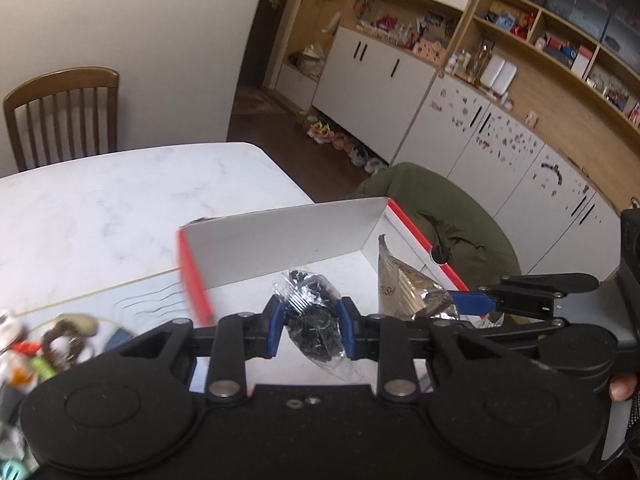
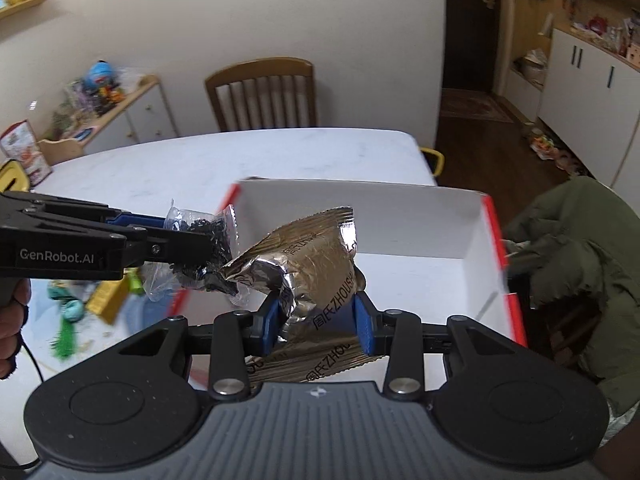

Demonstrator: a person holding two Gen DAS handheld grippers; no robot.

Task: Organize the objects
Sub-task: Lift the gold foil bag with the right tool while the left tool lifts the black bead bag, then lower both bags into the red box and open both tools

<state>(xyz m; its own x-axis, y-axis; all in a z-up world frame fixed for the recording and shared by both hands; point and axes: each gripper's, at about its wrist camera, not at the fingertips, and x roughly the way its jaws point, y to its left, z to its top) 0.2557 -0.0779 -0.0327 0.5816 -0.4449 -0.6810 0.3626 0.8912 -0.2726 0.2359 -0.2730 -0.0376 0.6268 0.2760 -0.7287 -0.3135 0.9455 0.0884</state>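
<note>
Box (image 2: 472,220) sitting empty; L gripper (image 1: 308,322) clamping black-bits bag (image 1: 314,320), R gripper (image 2: 316,320) clamping foil packet (image 2: 316,264), clutter (image 1: 48,344) waiting

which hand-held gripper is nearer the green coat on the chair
Right. The right hand-held gripper, shut on a gold packet, is over the box on the side where the green coat lies. The left hand-held gripper, holding a clear bag, is farther away.

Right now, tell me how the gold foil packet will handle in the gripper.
The gold foil packet looks crumpled where the right gripper pinches it, so probably soft and light. Its glossy film may slip. The free top end stands up, suggesting some stiffness.
</note>
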